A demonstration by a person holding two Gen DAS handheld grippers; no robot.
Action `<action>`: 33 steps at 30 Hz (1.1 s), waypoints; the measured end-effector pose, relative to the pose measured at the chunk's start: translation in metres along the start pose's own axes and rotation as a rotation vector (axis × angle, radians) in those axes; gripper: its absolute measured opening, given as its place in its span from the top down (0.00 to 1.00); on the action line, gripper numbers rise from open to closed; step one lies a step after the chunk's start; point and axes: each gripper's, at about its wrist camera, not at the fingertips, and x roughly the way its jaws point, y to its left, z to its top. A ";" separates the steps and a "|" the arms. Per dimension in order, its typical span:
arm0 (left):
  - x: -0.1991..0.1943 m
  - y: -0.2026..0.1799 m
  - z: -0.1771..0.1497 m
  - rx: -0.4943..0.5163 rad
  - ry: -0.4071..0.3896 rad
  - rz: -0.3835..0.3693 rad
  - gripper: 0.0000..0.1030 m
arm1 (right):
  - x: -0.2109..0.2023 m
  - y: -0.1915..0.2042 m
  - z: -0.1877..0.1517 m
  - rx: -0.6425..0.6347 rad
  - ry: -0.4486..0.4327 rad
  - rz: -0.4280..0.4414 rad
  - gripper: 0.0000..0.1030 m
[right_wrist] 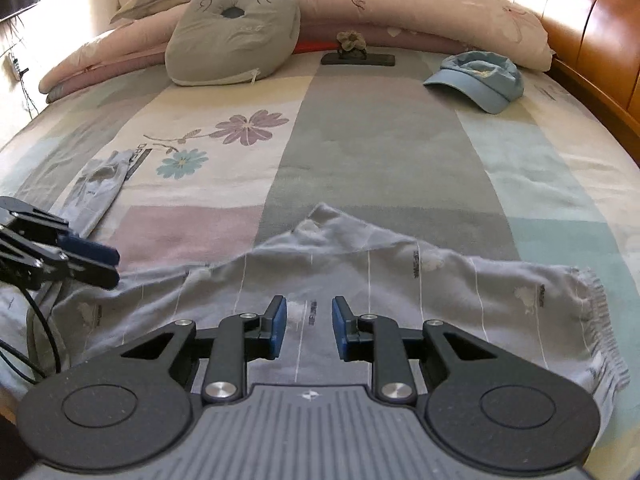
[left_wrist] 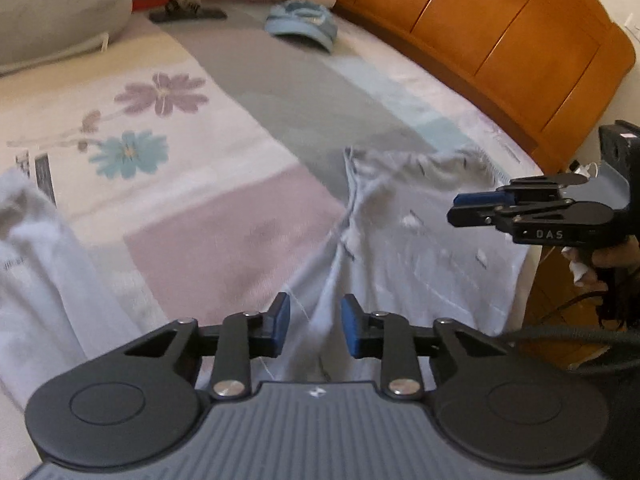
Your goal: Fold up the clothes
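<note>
Near-foreground right gripper, jaws narrowly parted and empty, just over pale grey-blue striped cotton trousers lying lengthwise left-to-right across near bed edge; left gripper, likewise gapped, astride a raised fold.

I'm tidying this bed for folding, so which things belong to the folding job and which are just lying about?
For the job: grey trousers, left gripper, right gripper.

Lying about: blue cap, grey cushion, phone, pink duvet.
</note>
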 end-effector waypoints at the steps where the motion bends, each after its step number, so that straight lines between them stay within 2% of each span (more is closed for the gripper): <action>1: 0.000 0.000 -0.002 -0.015 0.005 0.002 0.74 | -0.001 -0.001 -0.003 -0.001 0.001 -0.001 0.72; 4: -0.004 0.004 -0.006 -0.110 -0.014 0.011 0.75 | -0.005 -0.009 -0.011 0.010 -0.008 0.015 0.70; 8: -0.015 0.014 -0.009 -0.259 -0.076 -0.001 0.76 | -0.007 -0.023 -0.013 0.034 -0.039 0.061 0.68; 10: -0.016 0.016 -0.010 -0.294 -0.085 0.032 0.76 | -0.009 -0.029 -0.013 0.030 -0.060 0.093 0.67; 12: -0.013 0.010 -0.011 -0.278 -0.065 0.083 0.79 | -0.009 -0.034 -0.013 0.013 -0.073 0.122 0.65; 16: 0.000 -0.011 -0.014 -0.176 0.001 0.172 0.81 | -0.010 -0.045 -0.015 -0.016 -0.087 0.178 0.63; 18: 0.008 -0.013 -0.016 -0.155 0.035 0.214 0.87 | -0.011 -0.049 -0.016 -0.023 -0.092 0.199 0.63; 20: 0.009 -0.017 -0.016 -0.148 0.039 0.228 0.95 | -0.011 -0.052 -0.018 -0.031 -0.090 0.213 0.63; 24: 0.004 -0.030 -0.012 -0.082 0.028 0.292 0.97 | -0.015 -0.054 -0.023 -0.050 -0.093 0.215 0.63; 28: -0.007 -0.022 -0.006 -0.135 -0.050 0.335 0.97 | -0.017 -0.059 -0.027 -0.034 -0.094 0.205 0.63; 33: 0.003 -0.013 -0.009 -0.174 -0.021 0.328 0.96 | -0.013 -0.059 -0.027 -0.024 -0.082 0.189 0.62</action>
